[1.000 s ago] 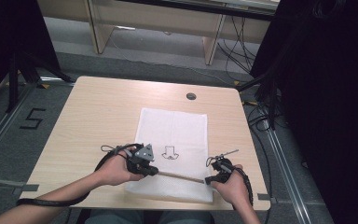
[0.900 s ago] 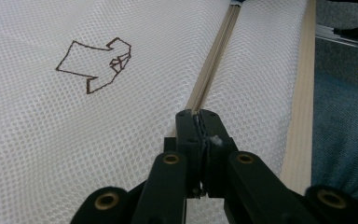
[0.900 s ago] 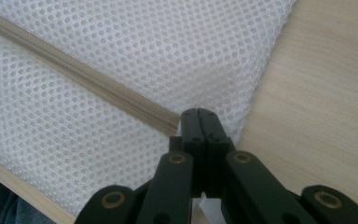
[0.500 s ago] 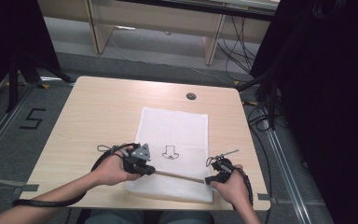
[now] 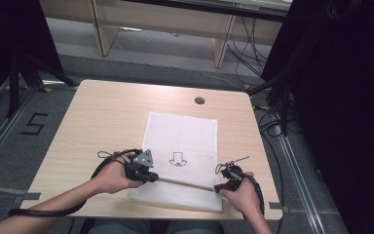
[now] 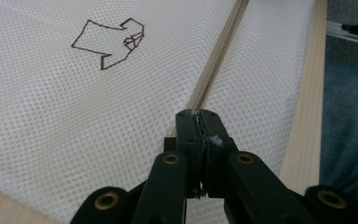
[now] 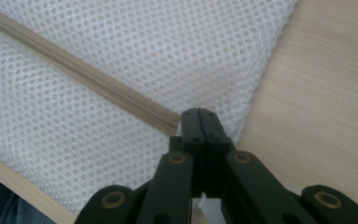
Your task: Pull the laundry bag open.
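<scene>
— Desk [image 5: 102, 122] first: what lies on it?

— A white mesh bag [image 5: 185, 141], flat, toward the near edge, with a small arrow drawing [image 5: 177, 159] at its middle. A beige zipper [image 5: 185, 183] runs across its near end.

— The grippers?

— Left gripper [image 5: 152, 177]: jaws pressed together on the zipper's left end, a small white tab caught between them. Right gripper [image 5: 219, 187]: jaws closed at the zipper's right end, by the bag's corner; whether it pinches the fabric, I cannot tell.

Left gripper [image 5: 152, 176] at 7 o'clock of table, jaws pressed together, pointing toward 3 o'clock; forearm entering from 7 o'clock. Right gripper [image 5: 217, 187] at 5 o'clock, jaws clamped tight, pointing toward 9 o'clock.
</scene>
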